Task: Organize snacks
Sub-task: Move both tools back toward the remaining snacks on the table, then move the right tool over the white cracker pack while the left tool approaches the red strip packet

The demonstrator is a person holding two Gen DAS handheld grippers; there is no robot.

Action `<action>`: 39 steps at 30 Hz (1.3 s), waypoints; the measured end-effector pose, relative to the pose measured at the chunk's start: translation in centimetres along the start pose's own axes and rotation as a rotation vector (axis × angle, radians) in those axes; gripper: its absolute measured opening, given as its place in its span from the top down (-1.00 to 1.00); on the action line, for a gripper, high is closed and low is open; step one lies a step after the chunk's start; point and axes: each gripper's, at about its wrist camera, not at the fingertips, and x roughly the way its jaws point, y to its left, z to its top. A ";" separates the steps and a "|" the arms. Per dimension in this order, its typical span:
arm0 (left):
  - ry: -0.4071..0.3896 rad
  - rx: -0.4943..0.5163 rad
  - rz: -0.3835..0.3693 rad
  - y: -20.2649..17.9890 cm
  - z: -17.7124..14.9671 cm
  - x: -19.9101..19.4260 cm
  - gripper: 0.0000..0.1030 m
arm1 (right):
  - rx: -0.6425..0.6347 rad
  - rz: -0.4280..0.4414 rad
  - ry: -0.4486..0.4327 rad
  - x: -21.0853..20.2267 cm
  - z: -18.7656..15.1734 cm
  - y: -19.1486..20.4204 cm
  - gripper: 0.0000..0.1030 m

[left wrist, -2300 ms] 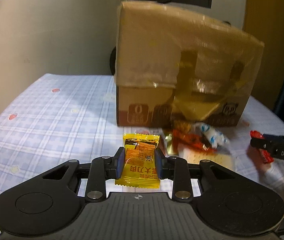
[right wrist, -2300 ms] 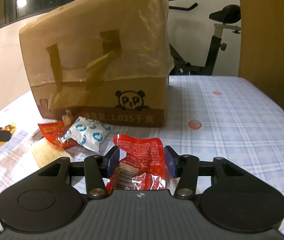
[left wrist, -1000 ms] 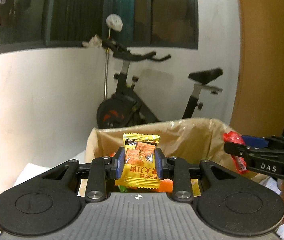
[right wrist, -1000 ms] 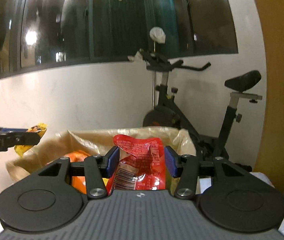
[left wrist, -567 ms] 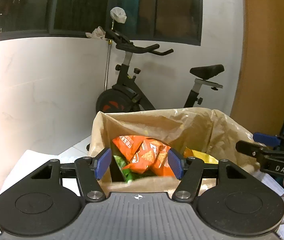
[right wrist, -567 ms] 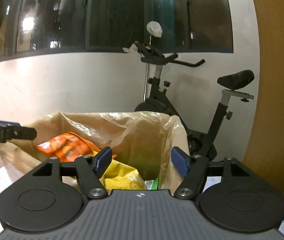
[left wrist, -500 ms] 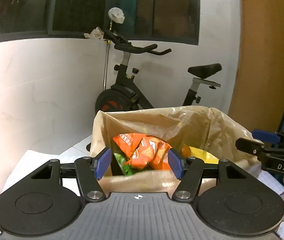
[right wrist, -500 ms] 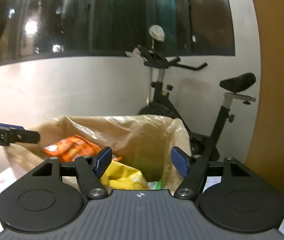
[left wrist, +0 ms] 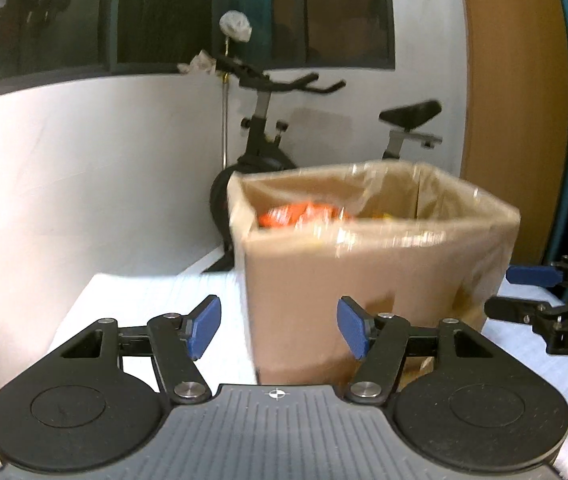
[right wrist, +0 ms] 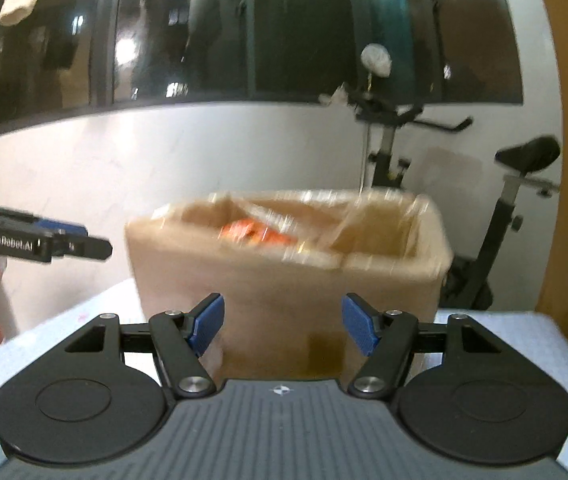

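the cardboard box [left wrist: 379, 280], lined with a clear plastic bag, stands open just ahead of your fingertips on the checked cloth [left wrist: 156, 300]. orange snack packs [left wrist: 303, 214] lie inside, blurred. your left gripper [left wrist: 278, 330] has just been opening: blue pads apart, nothing between them. your right gripper [right wrist: 284, 328] has opened likewise and is empty, the box wall framed between its pads. an exercise bike [left wrist: 268, 128] stands beyond the box, by the white wall.
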 end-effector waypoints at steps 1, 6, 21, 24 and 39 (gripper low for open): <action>0.011 -0.002 0.003 0.0 -0.5 0.0 -0.34 | -0.002 0.006 0.022 0.1 -0.7 0.3 -0.33; 0.044 -0.015 0.021 0.4 -2.4 0.1 -0.54 | 0.044 0.046 0.140 1.0 -4.3 0.9 -0.33; 0.090 -0.153 0.025 2.7 -5.2 0.1 -0.69 | 0.025 0.145 0.423 5.1 -10.7 3.5 -0.32; 0.101 -0.151 0.034 2.8 -5.6 0.2 -0.69 | -0.003 0.150 0.446 5.9 -11.1 4.2 -0.32; 0.188 -0.087 0.027 1.2 -7.6 1.0 -0.69 | -0.109 0.140 0.460 7.2 -11.9 6.0 -0.18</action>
